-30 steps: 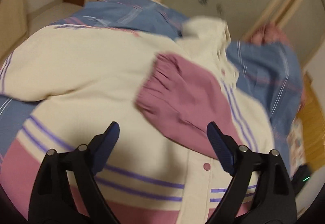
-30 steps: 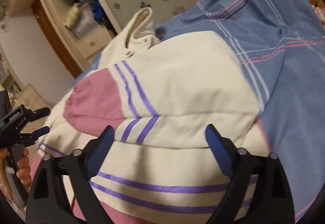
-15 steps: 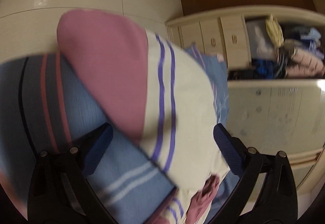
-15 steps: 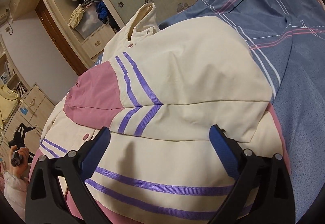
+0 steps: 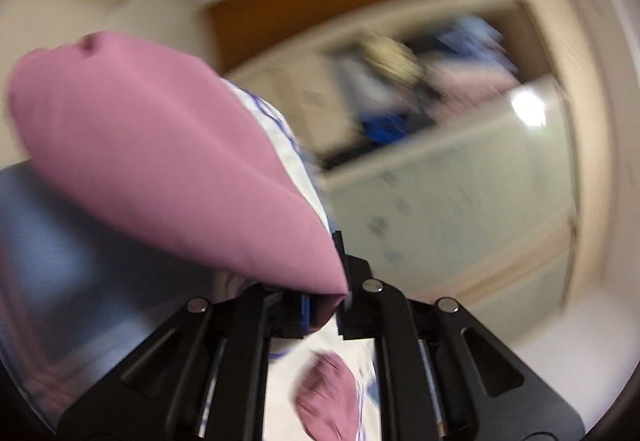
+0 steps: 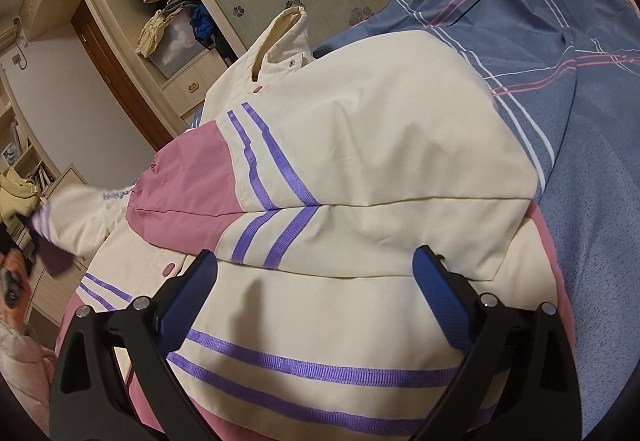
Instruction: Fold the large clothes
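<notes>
the pink sleeve (image 5: 168, 169) of the jacket (image 6: 360, 169) is clamped in the left gripper (image 5: 324, 305); the right gripper (image 6: 316, 281) is held with jaws apart above the jacket on the bed (image 6: 560, 41).

In the left wrist view, motion blur smears the cream wardrobe with open shelves (image 5: 420, 89), so the clothes on them are unreadable. The pink sleeve end of the cream padded jacket (image 5: 160, 177) covers the left gripper's (image 5: 324, 305) fingertips. In the right wrist view, the blue plaid bedsheet (image 6: 560, 41) runs past the frame edge, and the person's hand (image 6: 14, 273) at the left edge is blurred.
</notes>
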